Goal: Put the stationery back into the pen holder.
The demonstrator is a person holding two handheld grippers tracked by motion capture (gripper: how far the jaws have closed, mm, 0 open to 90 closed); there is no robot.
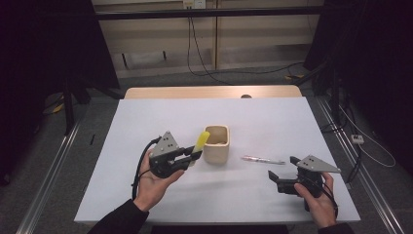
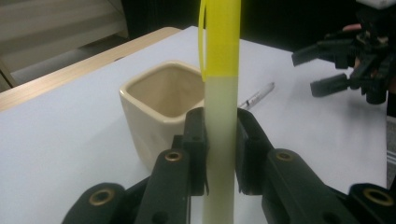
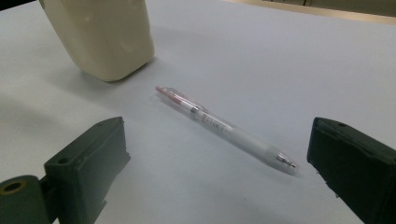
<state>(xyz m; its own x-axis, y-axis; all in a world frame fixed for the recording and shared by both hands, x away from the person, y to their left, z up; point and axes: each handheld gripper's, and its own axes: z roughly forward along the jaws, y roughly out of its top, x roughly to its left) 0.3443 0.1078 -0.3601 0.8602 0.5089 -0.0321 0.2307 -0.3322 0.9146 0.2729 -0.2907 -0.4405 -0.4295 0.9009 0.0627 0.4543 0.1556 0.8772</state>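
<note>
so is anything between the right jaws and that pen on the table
Nothing visible. The pen lies alone on bare table just ahead of the open right gripper; the cup sits off beyond its far end.

A pale grey-white table top [image 1: 272,122] is seen, edged at 12 o'clock by a light wooden strip [image 1: 209,92]. A cream square cup [image 1: 216,144] stands on it. A highlighter [image 2: 219,116] with a bright yellow cap and a paler, whitish-yellow barrel is gripped between the black jaws of the left gripper [image 2: 219,154]. At 3 o'clock of the cup, a clear, frosted pen [image 3: 226,127] with red markings is seen. The right gripper [image 1: 278,179] is black, topped by a grey plate.
</note>
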